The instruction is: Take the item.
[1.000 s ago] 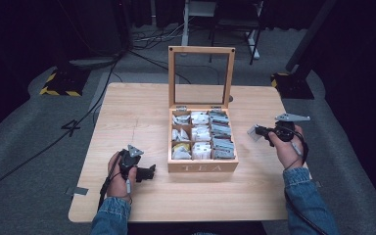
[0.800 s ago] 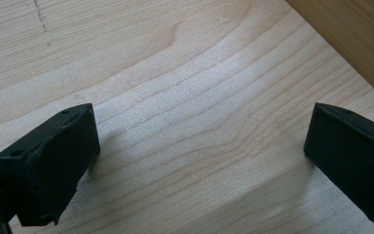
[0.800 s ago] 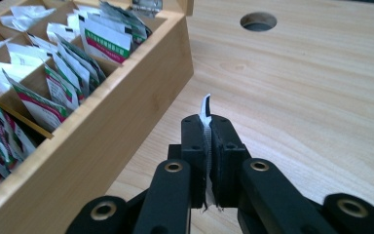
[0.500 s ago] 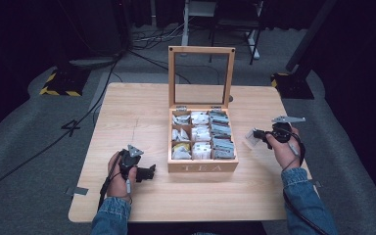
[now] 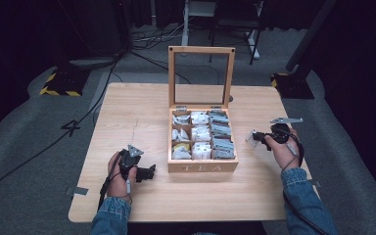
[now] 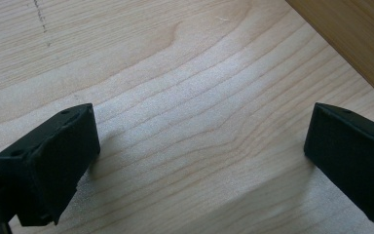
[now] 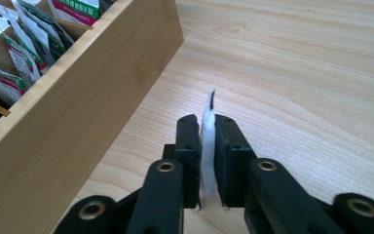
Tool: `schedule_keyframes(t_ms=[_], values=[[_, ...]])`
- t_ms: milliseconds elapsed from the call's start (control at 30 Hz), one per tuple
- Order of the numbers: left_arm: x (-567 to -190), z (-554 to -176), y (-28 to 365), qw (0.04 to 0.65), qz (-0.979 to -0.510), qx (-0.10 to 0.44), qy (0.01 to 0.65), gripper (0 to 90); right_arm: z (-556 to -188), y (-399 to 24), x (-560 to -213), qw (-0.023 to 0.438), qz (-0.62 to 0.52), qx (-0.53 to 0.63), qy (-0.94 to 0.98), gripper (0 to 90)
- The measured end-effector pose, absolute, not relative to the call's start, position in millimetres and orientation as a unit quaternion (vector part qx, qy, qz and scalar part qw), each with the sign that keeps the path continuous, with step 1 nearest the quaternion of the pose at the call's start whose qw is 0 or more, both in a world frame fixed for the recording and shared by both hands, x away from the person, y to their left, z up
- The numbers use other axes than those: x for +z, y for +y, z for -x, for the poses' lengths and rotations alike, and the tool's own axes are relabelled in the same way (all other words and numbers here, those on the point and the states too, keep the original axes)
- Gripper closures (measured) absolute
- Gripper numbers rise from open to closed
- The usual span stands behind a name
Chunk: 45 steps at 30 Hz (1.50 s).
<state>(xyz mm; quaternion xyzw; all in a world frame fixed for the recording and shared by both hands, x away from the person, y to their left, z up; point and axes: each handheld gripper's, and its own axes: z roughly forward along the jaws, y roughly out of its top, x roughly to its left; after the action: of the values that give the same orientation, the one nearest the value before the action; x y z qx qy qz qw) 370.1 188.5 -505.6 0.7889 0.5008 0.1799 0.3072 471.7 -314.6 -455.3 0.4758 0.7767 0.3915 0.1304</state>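
Where the high view looks down on the wooden table point(image 5: 142, 107), a wooden tea box point(image 5: 203, 166) stands near its middle with the glass-paned lid point(image 5: 201, 76) raised upright behind the compartments, which hold rows of tea packets point(image 5: 200, 134). The left gripper point(image 5: 147, 172) rests low on the table just left of the box front, apart from it. The right gripper point(image 5: 255, 138) is held to the right of the box, with a pale tea sachet point(image 5: 250, 139) at its tip, between the gripper and the box's right wall.

In the left gripper view, the two black jaws stand wide apart over bare table point(image 6: 190, 97), nothing between them; a corner of the tea box point(image 6: 355, 39) crosses the upper right.

In the right gripper view, the right gripper point(image 7: 206, 146) is clamped on the tea sachet point(image 7: 207, 141), a thin white sheet seen edge-on, standing upright between the jaws and projecting beyond them. The tea box point(image 7: 92, 92) wall runs just left of the jaws, with tea packets point(image 7: 24, 48) inside it.
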Motion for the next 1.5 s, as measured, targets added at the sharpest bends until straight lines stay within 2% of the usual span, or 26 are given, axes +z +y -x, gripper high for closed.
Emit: schedule_keyframes(t_ms=[100, 233, 400, 467, 567, 900, 1200, 1500], values=[[-505.6, -370.1, 188.5, 0.307, -0.789, 0.180, 0.501, 0.1, -472.7, -315.2, -457.4, 0.121, -0.481, 0.397, 0.772, 71.7], [-505.6, -370.1, 188.5, 0.307, -0.789, 0.180, 0.501, 0.1, -475.2, -317.6, -460.7, 0.125, -0.486, 0.402, 0.766, 53.3], [-505.6, -370.1, 188.5, 0.307, -0.789, 0.180, 0.501, 0.1, -479.3, -323.9, -468.0, 0.132, -0.494, 0.392, 0.765, 44.7], [-505.6, -370.1, 188.5, 0.307, -0.789, 0.180, 0.501, 0.1, -480.6, -327.5, -470.7, 0.148, -0.500, 0.384, 0.762, 40.9], [-505.6, -370.1, 188.5, 0.307, -0.789, 0.180, 0.501, 0.1, -481.3, -332.2, -471.3, 0.168, -0.506, 0.378, 0.757, 39.3], [-505.6, -370.1, 188.5, 0.307, -0.789, 0.180, 0.501, 0.1, -472.9, -332.5, -460.5, 0.166, -0.488, 0.408, 0.754, 39.3], [-505.5, -370.7, 188.6, 0.307, -0.791, 0.180, 0.499, 0.1, -439.9, -322.9, -434.7, 0.165, -0.440, 0.437, 0.767, 38.5], [-505.6, -371.6, 188.0, 0.307, -0.790, 0.180, 0.499, 0.1, -406.6, -322.4, -424.9, 0.149, -0.406, 0.450, 0.782, 38.1]])
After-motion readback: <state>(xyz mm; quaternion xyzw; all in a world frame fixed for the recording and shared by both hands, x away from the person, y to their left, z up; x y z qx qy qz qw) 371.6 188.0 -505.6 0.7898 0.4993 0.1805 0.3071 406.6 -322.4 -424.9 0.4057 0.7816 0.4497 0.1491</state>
